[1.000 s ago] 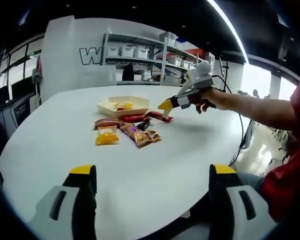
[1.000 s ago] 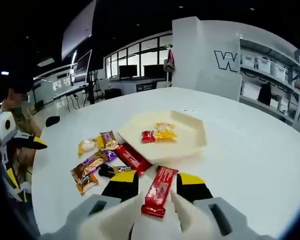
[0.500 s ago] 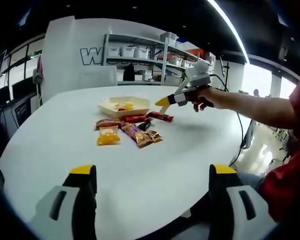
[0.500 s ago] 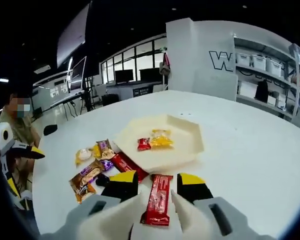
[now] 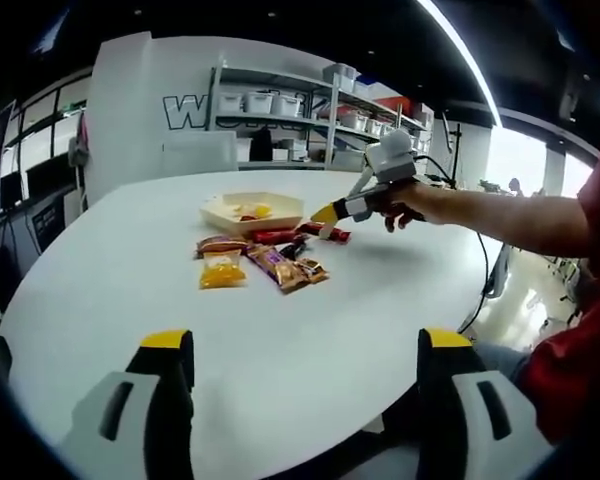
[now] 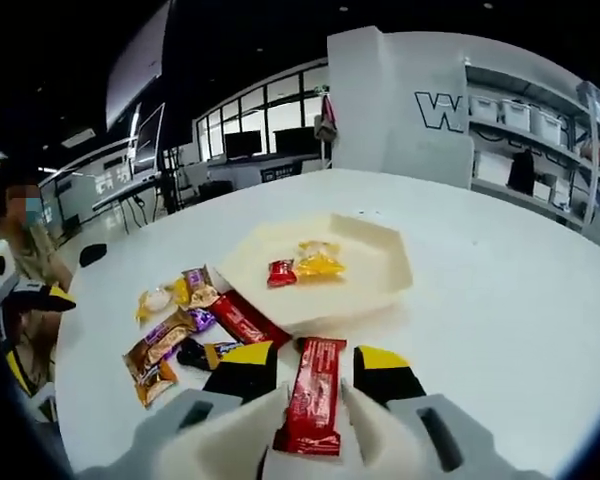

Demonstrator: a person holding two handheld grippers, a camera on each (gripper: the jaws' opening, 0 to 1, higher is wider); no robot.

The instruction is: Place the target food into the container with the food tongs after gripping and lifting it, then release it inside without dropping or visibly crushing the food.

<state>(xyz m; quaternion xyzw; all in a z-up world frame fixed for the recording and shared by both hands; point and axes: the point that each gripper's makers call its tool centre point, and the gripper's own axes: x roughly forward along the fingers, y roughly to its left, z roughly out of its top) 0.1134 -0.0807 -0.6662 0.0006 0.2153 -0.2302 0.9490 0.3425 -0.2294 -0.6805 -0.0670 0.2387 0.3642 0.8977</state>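
Right tongs (image 6: 315,372) clamped on red bar (image 6: 311,408), lifted since a second ago, nearer tray (image 6: 380,285) | left tongs (image 5: 305,360) wide, idle over desk (image 5: 110,270) | next: release in tray

Left tongs (image 5: 305,375): grey-white moulded arms, black inner faces, yellow tip caps. Right tongs (image 6: 315,372): same grey-white body with yellow-and-black tips; a black cable (image 5: 477,262) trails from the unit. Operator wears a red short sleeve (image 5: 590,300).
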